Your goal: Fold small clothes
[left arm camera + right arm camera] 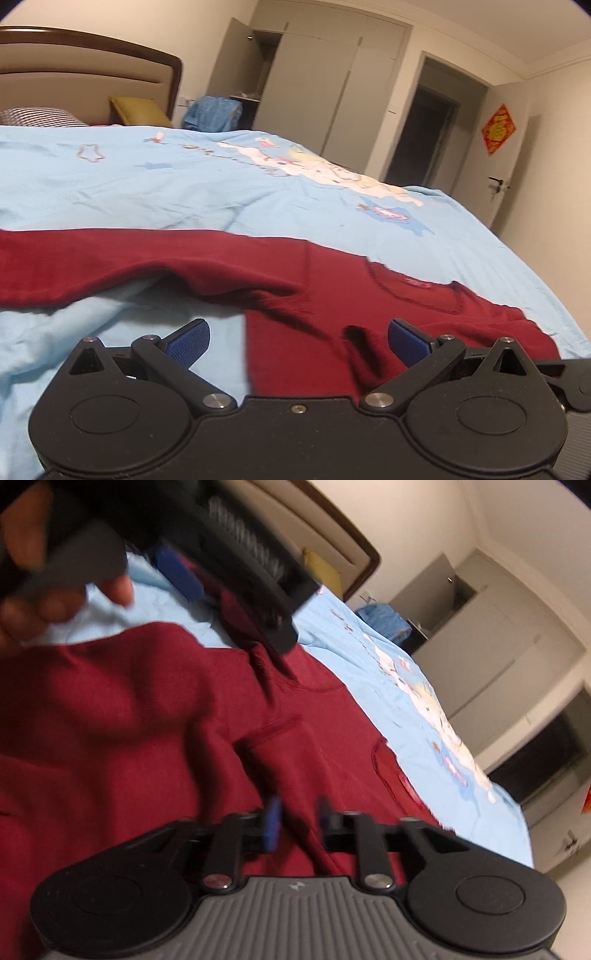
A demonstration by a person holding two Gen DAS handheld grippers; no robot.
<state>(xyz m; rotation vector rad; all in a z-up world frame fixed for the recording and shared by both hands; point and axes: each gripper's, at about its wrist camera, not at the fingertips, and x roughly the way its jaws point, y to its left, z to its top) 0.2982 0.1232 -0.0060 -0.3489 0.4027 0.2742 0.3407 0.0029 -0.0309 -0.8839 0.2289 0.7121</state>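
Red top point(332, 295) on bedspread point(184, 184) | right view only: hand point(33, 590)

A sweater point(332, 295) lies spread on the bed point(184, 184), one sleeve point(92, 266) stretched out to the left. The left gripper point(298, 341) hangs just above the sweater's near edge; the right gripper point(297, 821) is over its body. At the bed's far end stand a headboard point(85, 85) and pillows point(136, 110). Beyond, a wardrobe point(325, 92); right of it, a doorway point(421, 136).

Light-blue cartoon bedspread point(192, 184), yellow pillow point(138, 110), grey wardrobe point(325, 85), headboard point(88, 74).
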